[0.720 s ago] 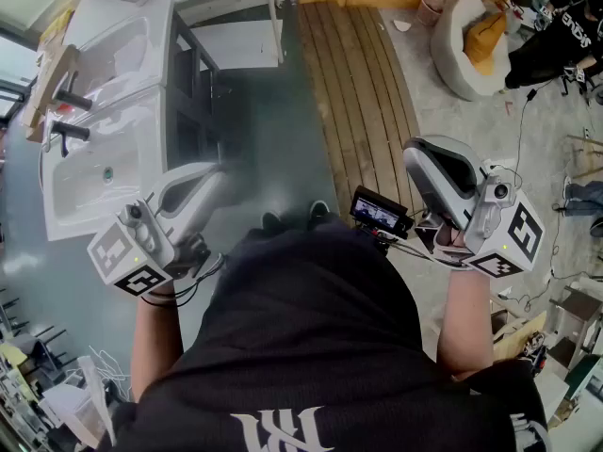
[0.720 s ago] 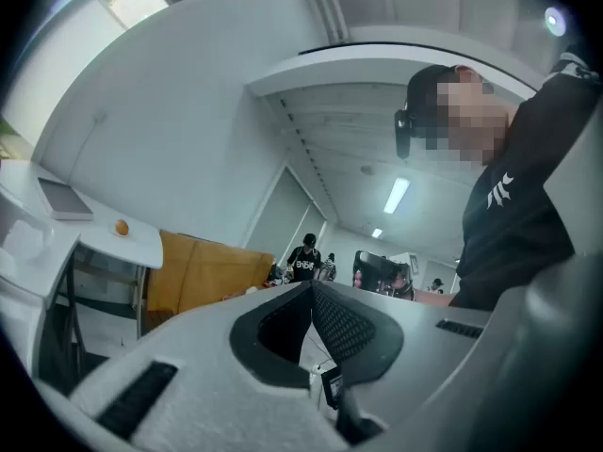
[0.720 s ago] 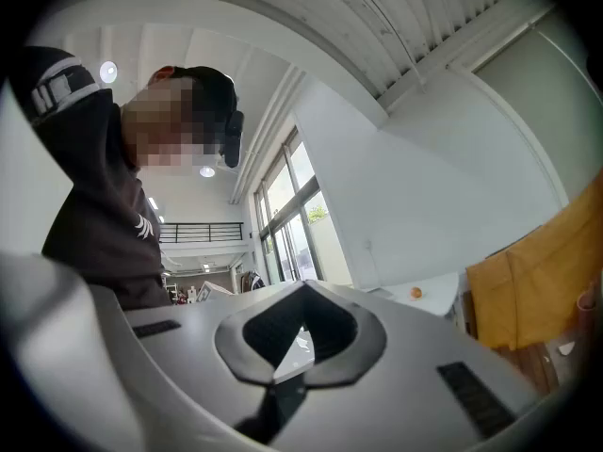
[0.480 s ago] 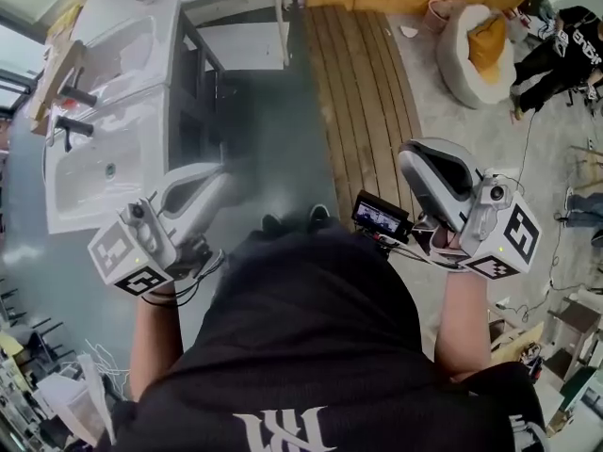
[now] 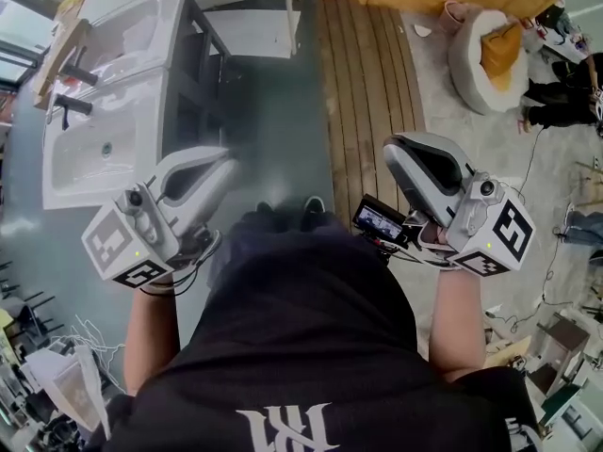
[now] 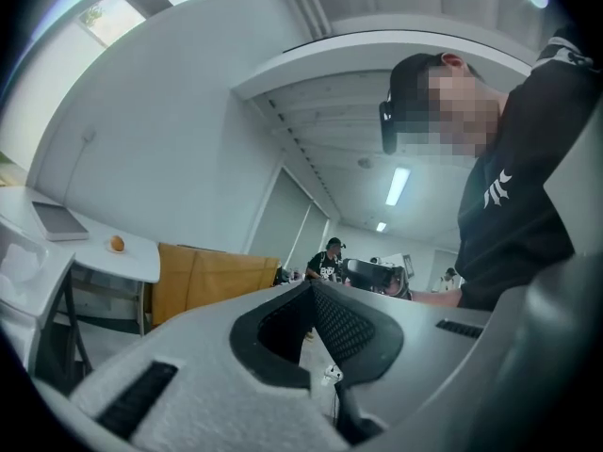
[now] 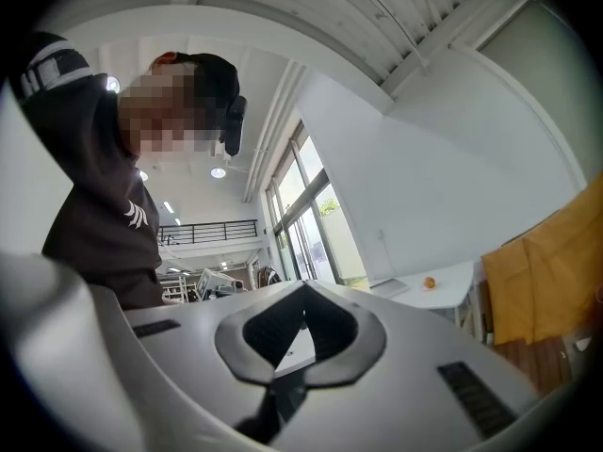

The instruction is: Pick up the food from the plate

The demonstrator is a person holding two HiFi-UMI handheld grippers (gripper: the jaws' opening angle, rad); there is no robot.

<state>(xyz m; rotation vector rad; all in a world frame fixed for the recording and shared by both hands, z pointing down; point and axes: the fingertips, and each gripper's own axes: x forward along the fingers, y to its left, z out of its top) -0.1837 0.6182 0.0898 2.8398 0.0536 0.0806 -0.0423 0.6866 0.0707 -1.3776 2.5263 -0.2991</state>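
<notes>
1. Food: a small round orange piece lies on the white desk, near the desk's rounded end. It also shows in the right gripper view on the same desk. It is too small to tell what lies under it.
2. A flat grey slab lies on the desk too, a little apart from the food, further from the rounded end.
3. A yellow-brown board stands upright just beside the desk, past its rounded end.
4. The left claw is held well apart from the desk and points toward it. Its jaws are clenched tip to tip and grasp nothing; only the dark ribbed pads face each other behind the tips.
5. The right claw is also well apart from the desk. Its jaws are clenched, tips together, with nothing between them.
6. In the head view the left claw and the right claw are held out in front of the person's black shirt, one to each side, far from the desk.
7. Each claw carries a marker cube at its rear end.
8. A small screen sits just beside the right claw.
9. Further out, a white sink unit stands beside the left claw, and wooden floor planks run ahead of the right one.
</notes>
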